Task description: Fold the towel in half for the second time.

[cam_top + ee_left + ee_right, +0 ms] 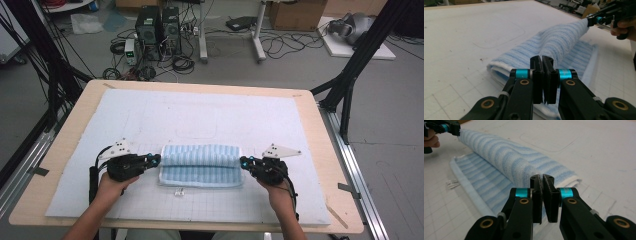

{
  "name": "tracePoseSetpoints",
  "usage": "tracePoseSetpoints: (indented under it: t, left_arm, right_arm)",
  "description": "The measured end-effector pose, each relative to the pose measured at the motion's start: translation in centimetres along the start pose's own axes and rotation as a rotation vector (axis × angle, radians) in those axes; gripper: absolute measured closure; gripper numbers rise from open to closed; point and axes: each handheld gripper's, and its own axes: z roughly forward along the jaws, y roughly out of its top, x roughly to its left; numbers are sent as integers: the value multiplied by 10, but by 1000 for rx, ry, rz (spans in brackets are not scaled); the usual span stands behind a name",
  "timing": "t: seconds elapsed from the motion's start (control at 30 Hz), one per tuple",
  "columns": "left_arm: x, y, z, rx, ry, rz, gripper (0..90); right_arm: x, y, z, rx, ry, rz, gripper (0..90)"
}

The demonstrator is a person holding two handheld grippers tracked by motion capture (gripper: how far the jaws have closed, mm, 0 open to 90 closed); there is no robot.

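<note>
Right now I see both sets of fingers pinching the blue striped towel (201, 165): left gripper (156, 159) and right gripper (244, 162) hold opposite ends of its raised fold above the desk (320, 130) mat (150, 112).

surface: wooden table (334, 150) | directly on it: white gridded mat (150, 112) | on mat: striped blue towel (200, 172)
</note>
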Motion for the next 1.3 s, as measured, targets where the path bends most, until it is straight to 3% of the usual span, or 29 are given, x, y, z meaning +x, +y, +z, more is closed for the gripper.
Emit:
tracePoseSetpoints:
  t: [0.27, 0.5, 0.53, 0.57, 0.6, 0.63, 0.7, 0.77, 0.83, 1.03, 1.17, 1.27, 1.3]
  left_arm:
    - [-12, -7, -8, 23, -34, 1, 869]
    - [-22, -18, -11, 80, -66, 11, 861]
    - [-21, -17, -12, 75, -73, 3, 836]
    - [-20, -15, -12, 53, -64, -17, 750]
    - [-19, -11, -13, 31, -37, -36, 597]
    - [-18, -6, -13, 9, -12, -47, 501]
    - [-15, 2, -12, -34, 17, -40, 493]
    - [-12, 8, -5, -46, 25, -50, 493]
    - [-10, 12, 7, -23, 38, -56, 498]
    - [-8, 7, 45, 119, 39, -41, 509]
    - [-12, 0, 53, 209, 67, 15, 508]
    - [-17, -2, 53, 241, 92, 68, 505]
    - [-20, -3, 53, 246, 101, 87, 506]
  right_arm:
    - [14, -10, -10, 33, 4, -39, 861]
    - [18, -18, -15, 75, 14, -54, 823]
    - [18, -18, -15, 87, 16, -55, 729]
    - [18, -18, -16, 88, 5, -36, 628]
    - [16, -18, -18, 68, 3, -6, 581]
    - [14, -16, -20, 41, 8, 23, 554]
    - [13, -11, -21, -12, -9, 51, 513]
    - [13, -5, -16, -30, -17, 49, 505]
    - [16, 0, -4, -8, -32, 41, 490]
    - [21, 8, 37, 104, -82, -46, 408]
    - [29, 3, 49, 203, -102, -116, 328]
    - [33, -3, 50, 235, -100, -174, 296]
    - [34, -4, 49, 238, -97, -173, 284]
